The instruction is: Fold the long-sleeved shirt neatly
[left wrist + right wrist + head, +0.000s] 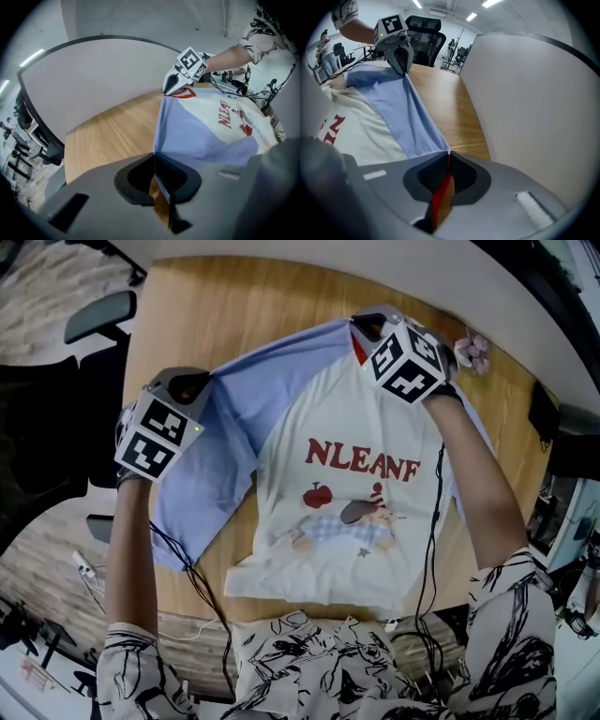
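While pinched at its top edge by both tools, lying front-up across the middle of the head view on a wooden desk point(234, 306): a long-sleeved shirt point(356, 521), with a cream body, red lettering, a red apple and a cartoon figure on the chest, light blue sleeves and red trim at the neck. Hem toward the bottom of the frame, close to the near desk edge, just above black-and-white patterned sleeves point(141, 671).

Left gripper point(199, 381) at left of centre, fingers point(136, 180) pressed together on a thin fold of blue cloth at the shoulder, plainly clamped in the left gripper view. Right gripper point(364, 329) at upper centre-right, fingers point(461, 176) likewise closed tight on the neckline, with red trim and a sliver of blue caught between them in the right gripper view. Blue fabric drawn into a straight, taut edge from one gripper to the other. One blue sleeve draped down toward the lower left over bare wood.

Small pink object point(472, 351) at the upper right of the desk, near the right gripper's marker cube. Black cables point(195, 570) trailing toward the bottom of the frame. Office chair point(98, 317) at upper left, off the desk. Grey curved partition point(93, 79) rising behind the far desk edge in both gripper views.
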`<state>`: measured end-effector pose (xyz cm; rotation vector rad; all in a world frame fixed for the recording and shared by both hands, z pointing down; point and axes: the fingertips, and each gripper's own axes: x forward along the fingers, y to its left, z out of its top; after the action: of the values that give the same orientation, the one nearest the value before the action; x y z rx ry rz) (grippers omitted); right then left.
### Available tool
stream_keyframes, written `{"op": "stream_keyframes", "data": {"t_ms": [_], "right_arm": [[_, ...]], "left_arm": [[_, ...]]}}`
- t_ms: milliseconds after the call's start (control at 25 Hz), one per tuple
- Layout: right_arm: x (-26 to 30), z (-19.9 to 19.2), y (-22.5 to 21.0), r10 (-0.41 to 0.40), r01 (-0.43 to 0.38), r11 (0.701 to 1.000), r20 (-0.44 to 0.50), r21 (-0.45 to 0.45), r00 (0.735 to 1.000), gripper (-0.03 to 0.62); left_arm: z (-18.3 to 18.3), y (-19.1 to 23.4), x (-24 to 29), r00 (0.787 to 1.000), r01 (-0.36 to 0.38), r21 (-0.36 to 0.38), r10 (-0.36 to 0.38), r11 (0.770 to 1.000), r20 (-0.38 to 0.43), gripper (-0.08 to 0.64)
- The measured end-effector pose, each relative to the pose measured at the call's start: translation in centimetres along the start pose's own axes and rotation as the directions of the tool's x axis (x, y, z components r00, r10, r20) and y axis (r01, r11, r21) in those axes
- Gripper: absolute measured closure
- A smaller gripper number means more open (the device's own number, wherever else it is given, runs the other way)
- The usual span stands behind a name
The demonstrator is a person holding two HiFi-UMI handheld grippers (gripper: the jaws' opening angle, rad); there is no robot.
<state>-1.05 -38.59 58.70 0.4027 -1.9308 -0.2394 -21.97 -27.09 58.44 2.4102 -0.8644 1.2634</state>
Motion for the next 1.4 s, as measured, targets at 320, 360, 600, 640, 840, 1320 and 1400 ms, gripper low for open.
{"op": "stream_keyframes", "data": {"t_ms": [320, 360, 600, 640, 840, 1320, 1400], "right_arm": [[-2.1, -0.3, -2.5, -0.037, -0.024, 0.921, 0.148, 0.39, 0.988, 0.36], [-3.2, -0.2, -3.0, -0.054, -0.027, 0.902, 0.175, 0.431, 0.983, 0.36], [-9.6, 1.9, -1.2, -0.065, -0.048, 0.906, 0.249, 0.421, 0.966, 0.35], [-10.5, 2.8, -0.1, -0.05, -0.066, 0.911, 0.268, 0.408, 0.962, 0.348], [-14.7, 10.2, 7.0, 0.057, -0.18, 0.946, 0.408, 0.269, 0.911, 0.348], [-20.7, 25.1, 32.5, 0.427, -0.556, 0.829, 0.577, 0.057, 0.696, 0.318], [-20.4, 26.9, 37.9, 0.458, -0.597, 0.799, 0.569, 0.073, 0.683, 0.312]], "left_arm": [[-0.2, 2.8, -2.2, 0.99, -0.121, -0.113, 0.128, 0.986, 0.062, 0.296], [-0.3, 3.1, -3.1, 0.985, -0.144, -0.129, 0.154, 0.981, 0.072, 0.288], [-2.5, 2.0, -9.4, 0.977, -0.157, -0.263, 0.188, 0.952, 0.099, 0.262], [-3.0, 1.6, -10.8, 0.974, -0.16, -0.292, 0.199, 0.943, 0.109, 0.262], [-6.2, -2.3, -18.9, 0.944, -0.285, -0.284, 0.32, 0.915, 0.082, 0.262], [-17.5, -14.1, -31.3, 0.856, -0.473, -0.38, 0.517, 0.795, 0.014, 0.264], [-18.8, -15.0, -32.1, 0.871, -0.452, -0.355, 0.49, 0.818, 0.021, 0.264]]}}
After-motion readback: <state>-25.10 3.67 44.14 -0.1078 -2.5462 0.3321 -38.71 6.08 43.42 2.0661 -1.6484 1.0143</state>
